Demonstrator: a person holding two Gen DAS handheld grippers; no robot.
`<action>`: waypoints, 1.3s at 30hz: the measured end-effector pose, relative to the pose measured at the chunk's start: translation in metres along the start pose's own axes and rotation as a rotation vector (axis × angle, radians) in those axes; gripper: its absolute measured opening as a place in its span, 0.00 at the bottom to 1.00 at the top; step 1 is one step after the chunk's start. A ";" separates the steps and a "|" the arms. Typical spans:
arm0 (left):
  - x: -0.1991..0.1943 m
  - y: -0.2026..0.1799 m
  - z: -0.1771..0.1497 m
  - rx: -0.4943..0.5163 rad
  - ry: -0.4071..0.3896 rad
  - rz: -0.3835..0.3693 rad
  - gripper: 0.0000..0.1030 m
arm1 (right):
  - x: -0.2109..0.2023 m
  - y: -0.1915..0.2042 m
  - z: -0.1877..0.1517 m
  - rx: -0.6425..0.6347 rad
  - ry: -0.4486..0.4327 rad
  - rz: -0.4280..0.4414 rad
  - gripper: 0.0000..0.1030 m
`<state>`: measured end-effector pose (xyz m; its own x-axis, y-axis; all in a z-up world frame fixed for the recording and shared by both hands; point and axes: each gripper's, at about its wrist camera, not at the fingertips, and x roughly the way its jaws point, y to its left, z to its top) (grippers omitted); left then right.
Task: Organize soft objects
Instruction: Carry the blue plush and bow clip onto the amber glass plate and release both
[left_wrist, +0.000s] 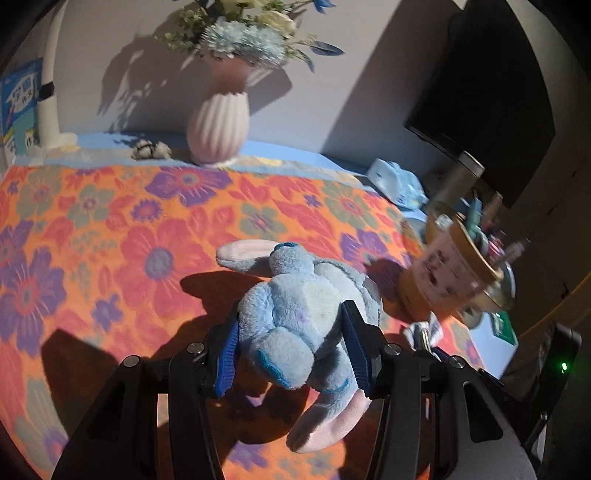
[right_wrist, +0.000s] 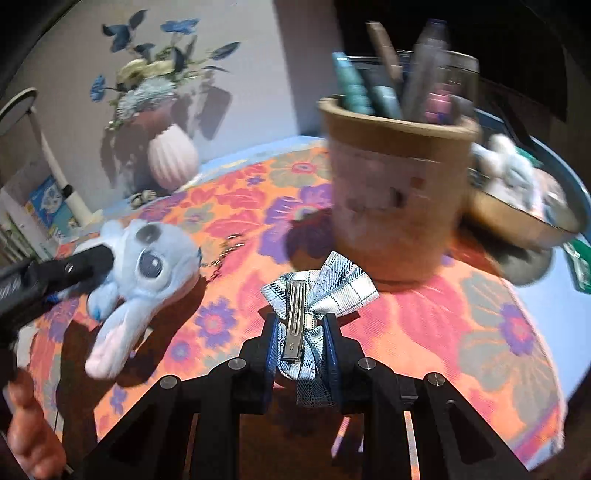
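Blue plush toy (left_wrist: 306, 314) with pink ears, clamped in left gripper (left_wrist: 293, 345), plaid hair bow (right_wrist: 317, 295) pinched by right gripper (right_wrist: 301, 345), pen cup (right_wrist: 395, 195) at one o'clock.

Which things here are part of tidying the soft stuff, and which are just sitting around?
Part of the job: blue plush toy in the left gripper; plaid bow clip in the right gripper.
Lying about: vase, pen cup, tissue pack.
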<state>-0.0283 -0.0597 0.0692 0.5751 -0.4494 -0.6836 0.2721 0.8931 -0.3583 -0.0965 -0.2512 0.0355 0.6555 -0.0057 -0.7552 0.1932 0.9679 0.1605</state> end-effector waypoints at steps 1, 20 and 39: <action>-0.002 -0.004 -0.004 0.002 0.003 -0.009 0.46 | -0.005 -0.005 -0.002 0.010 0.000 -0.005 0.22; -0.025 -0.177 -0.032 0.255 0.003 -0.236 0.46 | -0.099 -0.139 0.016 0.263 -0.230 -0.111 0.22; 0.038 -0.317 0.063 0.305 -0.075 -0.326 0.19 | -0.133 -0.245 0.122 0.311 -0.412 -0.115 0.22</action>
<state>-0.0443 -0.3582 0.1968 0.4731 -0.7154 -0.5142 0.6566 0.6755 -0.3356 -0.1421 -0.5182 0.1738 0.8379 -0.2662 -0.4765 0.4472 0.8352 0.3200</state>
